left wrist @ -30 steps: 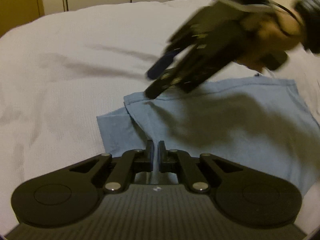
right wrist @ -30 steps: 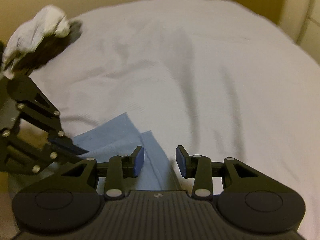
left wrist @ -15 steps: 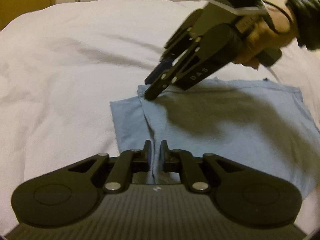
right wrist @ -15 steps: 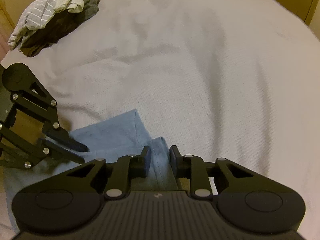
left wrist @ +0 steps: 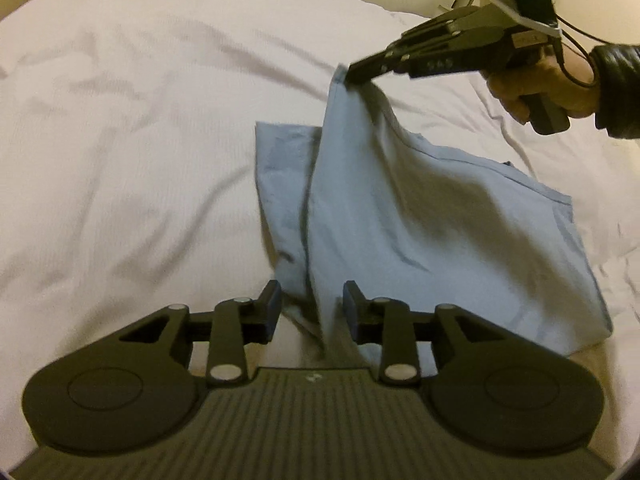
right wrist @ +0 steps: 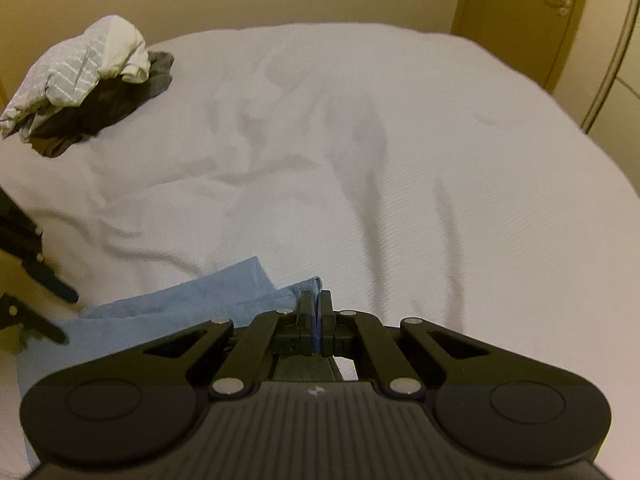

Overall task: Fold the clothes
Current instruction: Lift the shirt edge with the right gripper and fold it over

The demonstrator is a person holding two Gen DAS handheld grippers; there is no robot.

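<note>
Left wrist view: my left fingers stand apart, with a fold of the blue garment running between them; neither pad visibly presses the cloth.
Right wrist view: my right fingers are pressed together on the blue garment, and a thin strip of blue shows in the seam between them.
Right fingers, seen from the left camera: they sit at about 1 o'clock, pinching a corner of the cloth and holding it up off the bed.
Garment position: it lies on the white bed, from the centre out toward 3 o'clock in the left view; the raised corner forms a tent, and a flat flap sits beside it at 12 o'clock.
Left fingers, seen from the right camera: their dark tips show at 9 o'clock, spread, just beside the cloth edge.
Pile of clothes: at 10 o'clock in the right view, well apart from the garment, striped pale cloth over dark pieces.
Door: at 1 o'clock, beyond the bed.
</note>
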